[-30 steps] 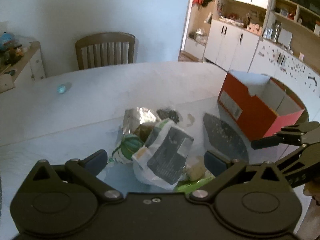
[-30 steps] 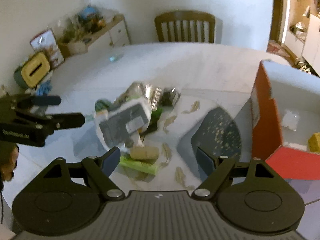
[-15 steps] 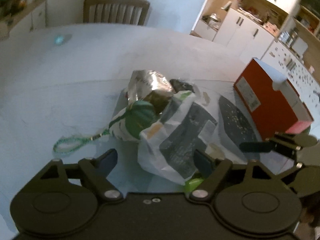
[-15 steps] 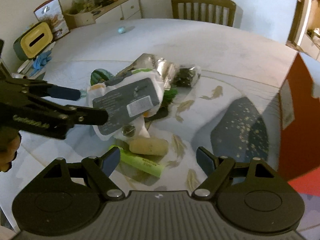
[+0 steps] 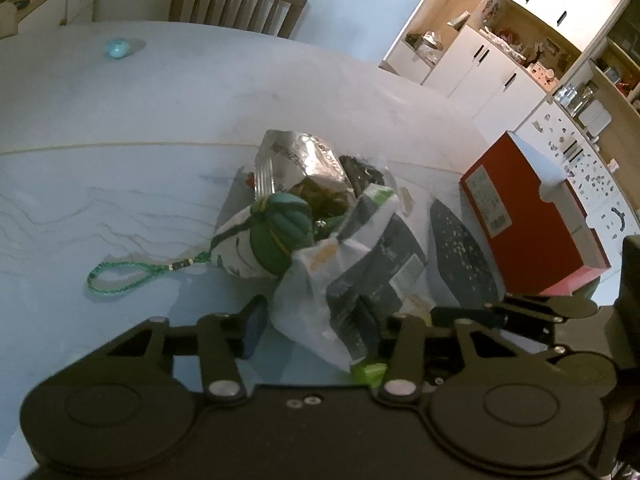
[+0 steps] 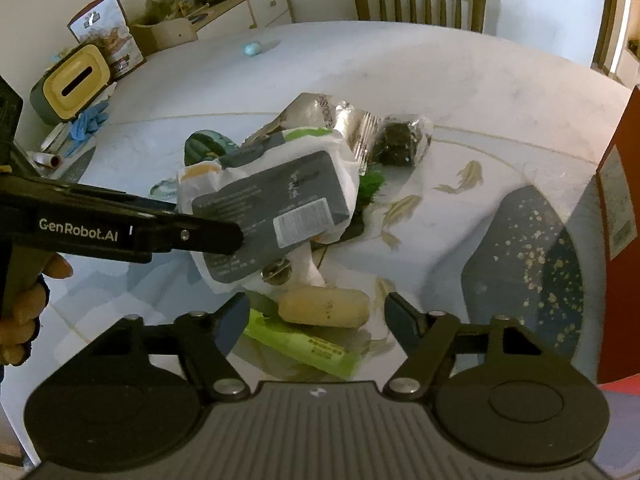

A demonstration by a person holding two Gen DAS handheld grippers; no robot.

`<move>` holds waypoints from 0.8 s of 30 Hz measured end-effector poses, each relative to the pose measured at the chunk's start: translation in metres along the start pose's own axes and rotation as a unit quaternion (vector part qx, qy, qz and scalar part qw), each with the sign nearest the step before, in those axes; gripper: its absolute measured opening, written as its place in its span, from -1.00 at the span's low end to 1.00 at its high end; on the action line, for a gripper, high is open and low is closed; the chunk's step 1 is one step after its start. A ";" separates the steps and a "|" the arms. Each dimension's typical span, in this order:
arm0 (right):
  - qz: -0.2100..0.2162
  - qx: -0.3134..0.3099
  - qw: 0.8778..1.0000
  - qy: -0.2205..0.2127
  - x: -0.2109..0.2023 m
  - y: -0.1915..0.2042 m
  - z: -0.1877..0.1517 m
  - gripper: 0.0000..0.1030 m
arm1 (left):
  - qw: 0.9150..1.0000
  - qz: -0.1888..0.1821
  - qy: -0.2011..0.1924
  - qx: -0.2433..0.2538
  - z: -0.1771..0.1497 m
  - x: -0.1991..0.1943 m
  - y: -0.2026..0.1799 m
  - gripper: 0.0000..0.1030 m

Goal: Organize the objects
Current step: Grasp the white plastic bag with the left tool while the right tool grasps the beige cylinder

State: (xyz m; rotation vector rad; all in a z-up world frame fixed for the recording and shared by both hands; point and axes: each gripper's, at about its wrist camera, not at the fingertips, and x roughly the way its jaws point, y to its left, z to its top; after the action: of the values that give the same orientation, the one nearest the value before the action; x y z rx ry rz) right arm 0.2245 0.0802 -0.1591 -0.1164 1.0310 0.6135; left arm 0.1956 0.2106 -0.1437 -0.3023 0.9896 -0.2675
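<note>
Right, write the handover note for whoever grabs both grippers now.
Left gripper: jaws sit either side of the grey-and-white packet at its near end; whether they are pinching it cannot be told.
Right gripper: open, empty, hovering over the beige oblong piece and the green box.
Pile: foil bag and green corded pouch lie heaped with the packet on the table, beside the dark mat.
Red box: open at the table's right edge; contents not visible.
Done: nothing visibly sorted.
Left: the whole pile.
</note>
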 end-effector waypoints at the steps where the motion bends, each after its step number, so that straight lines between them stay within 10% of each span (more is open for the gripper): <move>1: 0.001 0.004 1.000 0.002 0.000 -0.001 0.000 0.23 | 1.000 0.000 -0.001 -0.001 0.000 -0.001 0.000 -0.22; 24: -0.021 0.043 0.998 -0.030 -0.044 -0.013 -0.016 -0.05 | 0.995 0.009 -0.072 0.060 -0.007 -0.058 -0.057 -0.56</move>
State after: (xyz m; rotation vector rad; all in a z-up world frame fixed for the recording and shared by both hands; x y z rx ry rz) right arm 0.2036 0.0450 -0.1336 -0.0448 0.9934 0.5308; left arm 0.1549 0.1776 -0.0816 -0.1989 0.8293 -0.2831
